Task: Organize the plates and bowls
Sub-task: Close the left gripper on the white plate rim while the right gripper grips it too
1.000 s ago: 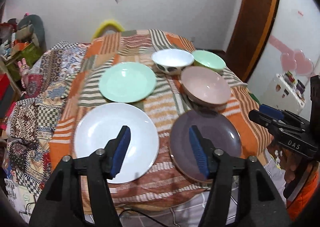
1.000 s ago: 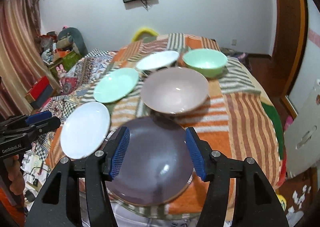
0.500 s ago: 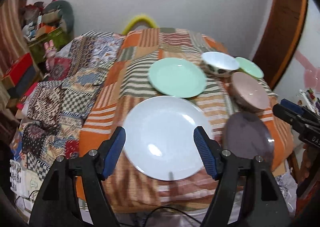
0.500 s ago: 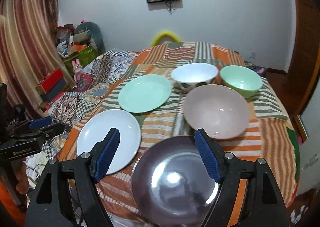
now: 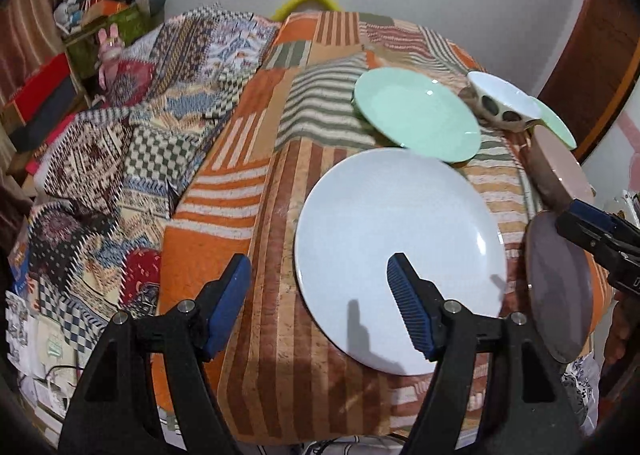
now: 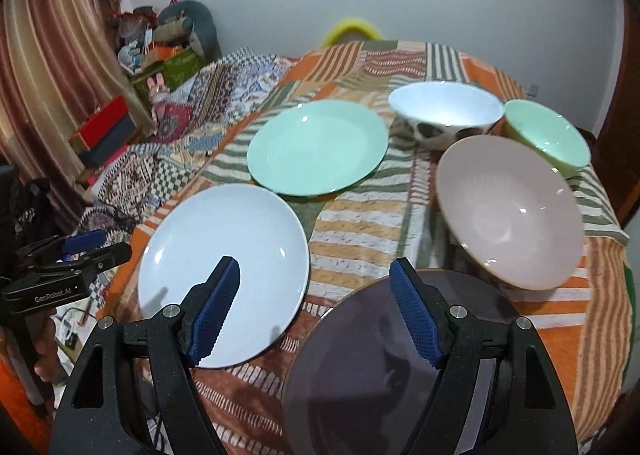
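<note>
On the patchwork-covered table (image 5: 256, 183) lie a white plate (image 5: 400, 239), a mint green plate (image 5: 416, 115) and a dark purple plate (image 5: 560, 295). Behind them stand a white spotted bowl (image 5: 500, 103), a green bowl (image 5: 556, 127) and a pink bowl (image 5: 560, 171). My left gripper (image 5: 318, 267) hovers open over the white plate's near left rim, holding nothing. My right gripper (image 6: 314, 267) is open and empty above the gap between the white plate (image 6: 224, 255) and the dark purple plate (image 6: 380, 359). The pink bowl (image 6: 508, 215) sits just beyond its right finger.
A bed or couch under patterned blankets (image 5: 120, 143) borders the table's left side, with boxes and toys (image 6: 160, 55) piled behind. A yellow chair back (image 6: 352, 29) shows at the far edge, and a wooden door frame (image 5: 592, 55) at the right. A hand (image 6: 44, 351) holds the left gripper.
Both grippers have moved left and lower over the table and their jaws stand wider. The left one went from between the white and purple plates to the white plate's left rim.
</note>
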`<move>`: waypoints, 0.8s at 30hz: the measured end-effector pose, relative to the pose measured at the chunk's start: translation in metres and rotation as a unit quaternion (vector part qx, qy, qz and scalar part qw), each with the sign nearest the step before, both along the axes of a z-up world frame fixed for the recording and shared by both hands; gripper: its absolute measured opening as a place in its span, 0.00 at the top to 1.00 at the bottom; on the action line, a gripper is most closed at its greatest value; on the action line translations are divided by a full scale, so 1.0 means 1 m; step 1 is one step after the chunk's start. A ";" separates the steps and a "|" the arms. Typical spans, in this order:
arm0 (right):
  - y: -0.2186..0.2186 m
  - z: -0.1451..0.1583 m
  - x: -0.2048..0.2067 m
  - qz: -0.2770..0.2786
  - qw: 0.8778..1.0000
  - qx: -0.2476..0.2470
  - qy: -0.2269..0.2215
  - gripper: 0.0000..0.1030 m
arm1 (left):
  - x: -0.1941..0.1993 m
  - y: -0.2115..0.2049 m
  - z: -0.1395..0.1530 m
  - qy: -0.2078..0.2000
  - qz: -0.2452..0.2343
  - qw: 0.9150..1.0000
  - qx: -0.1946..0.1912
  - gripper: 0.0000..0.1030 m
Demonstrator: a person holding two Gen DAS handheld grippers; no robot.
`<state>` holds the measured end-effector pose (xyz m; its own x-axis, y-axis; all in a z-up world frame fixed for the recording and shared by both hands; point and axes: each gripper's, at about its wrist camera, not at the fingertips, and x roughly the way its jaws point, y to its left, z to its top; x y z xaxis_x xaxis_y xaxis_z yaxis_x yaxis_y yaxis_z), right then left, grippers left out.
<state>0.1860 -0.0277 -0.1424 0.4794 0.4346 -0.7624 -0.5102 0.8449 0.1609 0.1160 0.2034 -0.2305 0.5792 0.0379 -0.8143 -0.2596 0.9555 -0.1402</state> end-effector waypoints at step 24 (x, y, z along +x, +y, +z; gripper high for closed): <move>0.026 -0.052 0.029 0.023 0.995 -0.023 0.093 0.80 | 0.014 0.014 -0.048 0.025 -0.023 0.997 -0.065 0.75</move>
